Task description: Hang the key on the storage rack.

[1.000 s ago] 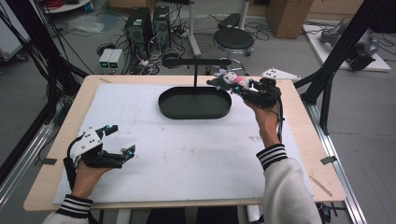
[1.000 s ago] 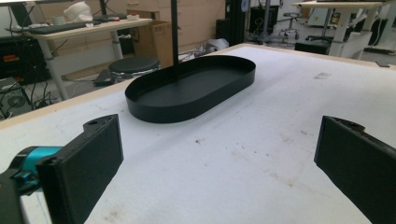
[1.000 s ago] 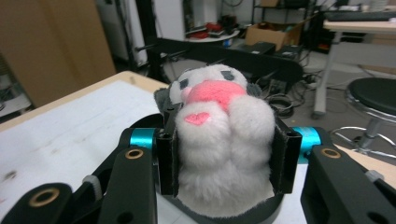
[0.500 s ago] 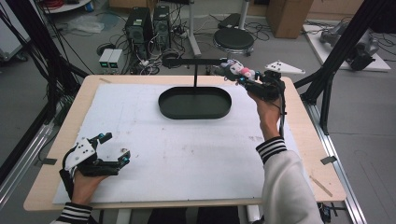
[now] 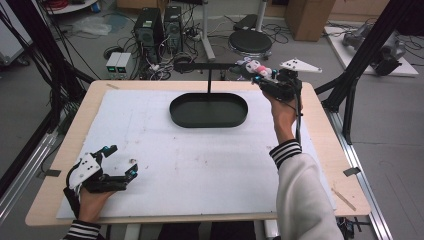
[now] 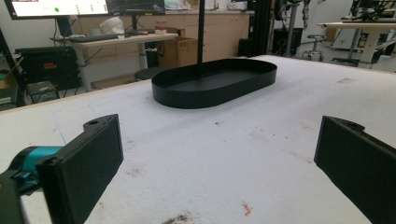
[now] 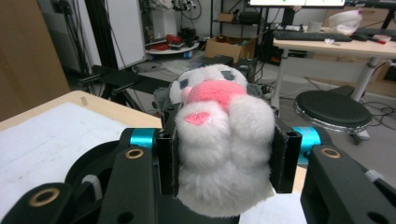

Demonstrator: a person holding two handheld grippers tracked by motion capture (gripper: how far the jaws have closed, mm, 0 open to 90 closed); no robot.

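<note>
My right gripper (image 5: pixel 252 71) is shut on a small white and pink plush toy (image 7: pixel 219 140), held up in the air near the right end of the black crossbar (image 5: pixel 207 66) of a stand. The toy (image 5: pixel 252 67) fills the gap between the two jaws in the right gripper view. Below and to the left lies the stand's black oval tray (image 5: pixel 208 110), empty, with its thin post (image 6: pixel 201 37) rising from it. My left gripper (image 5: pixel 121 161) rests low at the table's near left corner, open, with bare white mat between its jaws.
A white mat (image 5: pixel 200 160) covers the wooden table (image 5: pixel 350 185). Beyond the far edge are computer boxes (image 5: pixel 157 25), cables and a round black stool (image 5: pixel 250 42). Black frame legs (image 5: pixel 360 65) stand by the right edge.
The left gripper has drawn back toward the near left corner and settled low. The right gripper has lifted the plush toy farther back and up, toward the crossbar.
</note>
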